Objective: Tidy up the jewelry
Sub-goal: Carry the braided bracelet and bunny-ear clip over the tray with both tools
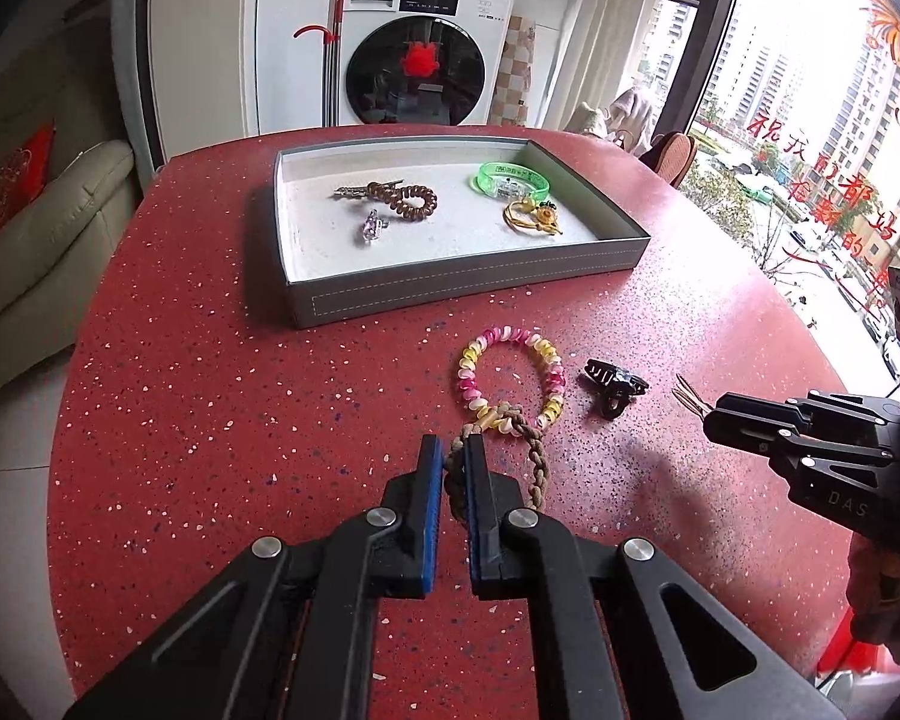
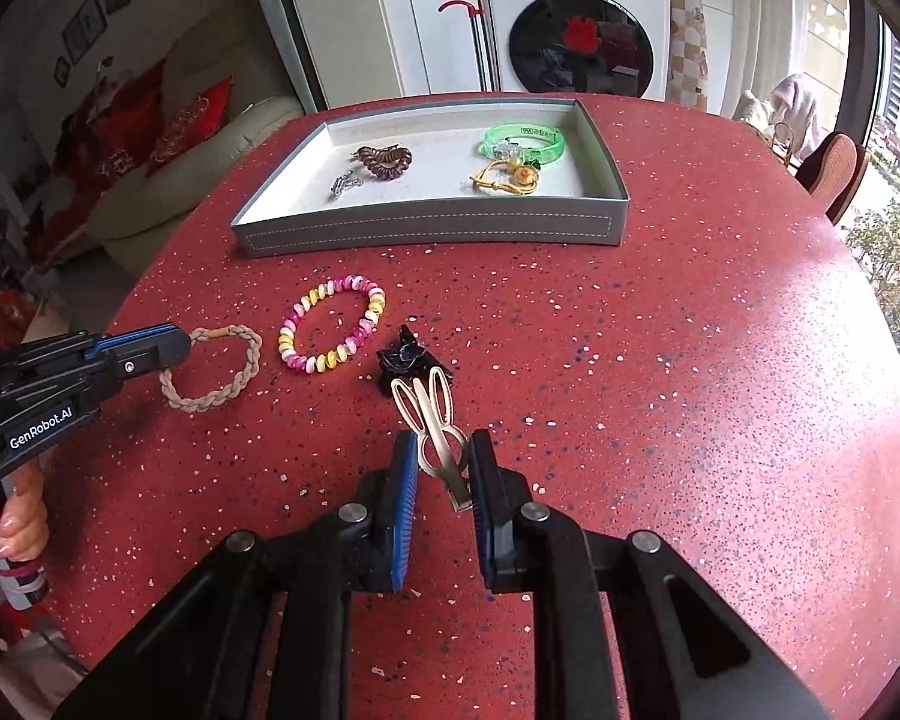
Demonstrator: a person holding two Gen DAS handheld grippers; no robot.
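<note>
Left wrist view: my left tongs [image 1: 455, 450] pinch the braided beige hair tie [image 1: 528, 450], which overlaps the pink-and-yellow spiral hair tie [image 1: 510, 381] on the red worktop [image 1: 210, 390]. I should lift straight up so the spiral one does not drag, then carry it to the grey tray [image 1: 450, 282]. My fingers hide the pinched part.

Right wrist view: my right tongs [image 2: 444, 456] close on a cream rabbit-ear hair clip [image 2: 429, 420], seemingly gripped, though contact is hard to confirm. A black claw clip [image 2: 399, 360] lies just beyond, partly hidden.
</note>
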